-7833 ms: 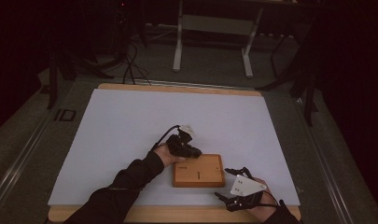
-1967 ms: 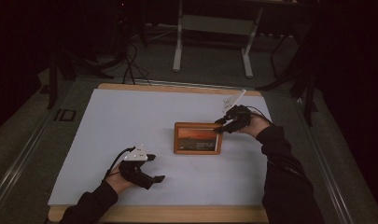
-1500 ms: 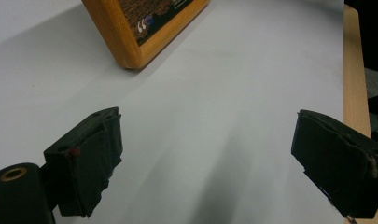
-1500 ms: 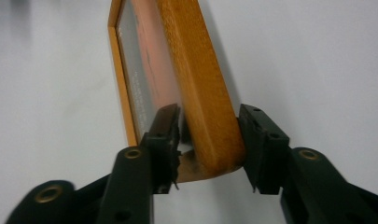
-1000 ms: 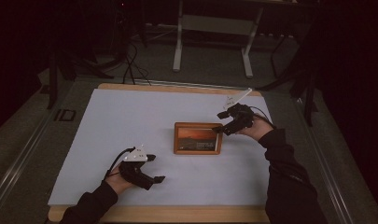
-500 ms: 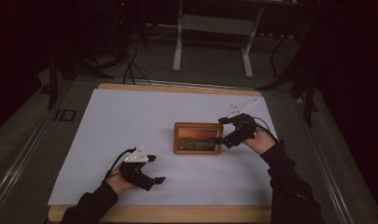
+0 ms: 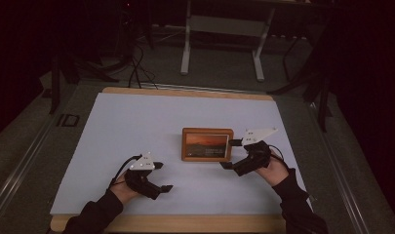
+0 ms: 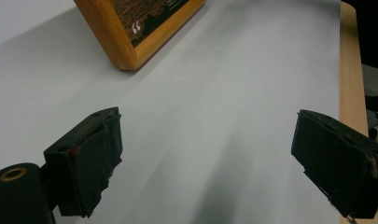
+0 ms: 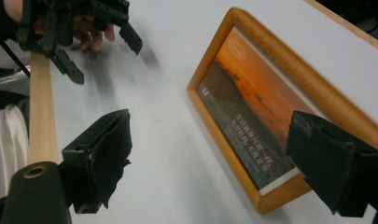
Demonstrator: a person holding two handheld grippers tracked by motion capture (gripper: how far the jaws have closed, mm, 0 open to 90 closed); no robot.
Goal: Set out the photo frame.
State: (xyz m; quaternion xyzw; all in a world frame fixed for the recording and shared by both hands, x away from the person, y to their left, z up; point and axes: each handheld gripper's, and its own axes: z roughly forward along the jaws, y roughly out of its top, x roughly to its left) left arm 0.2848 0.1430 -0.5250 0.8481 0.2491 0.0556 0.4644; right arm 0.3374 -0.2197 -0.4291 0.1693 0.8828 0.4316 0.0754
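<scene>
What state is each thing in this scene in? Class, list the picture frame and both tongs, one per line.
Picture frame: lying flat on the table, picture side up, not gripped.
Left tongs: open, empty, low over the table, apart from the frame.
Right tongs: open, empty, close beside the frame's right end; contact cannot be told.

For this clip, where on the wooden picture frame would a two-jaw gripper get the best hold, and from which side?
Probably the right short edge of the wooden picture frame, approached from the right, where the open right gripper already sits. The frame seems to lie flat, picture side up, on the white table, so only its raised wooden border gives the jaws something to pinch; the printed face is too broad and flat.
</scene>
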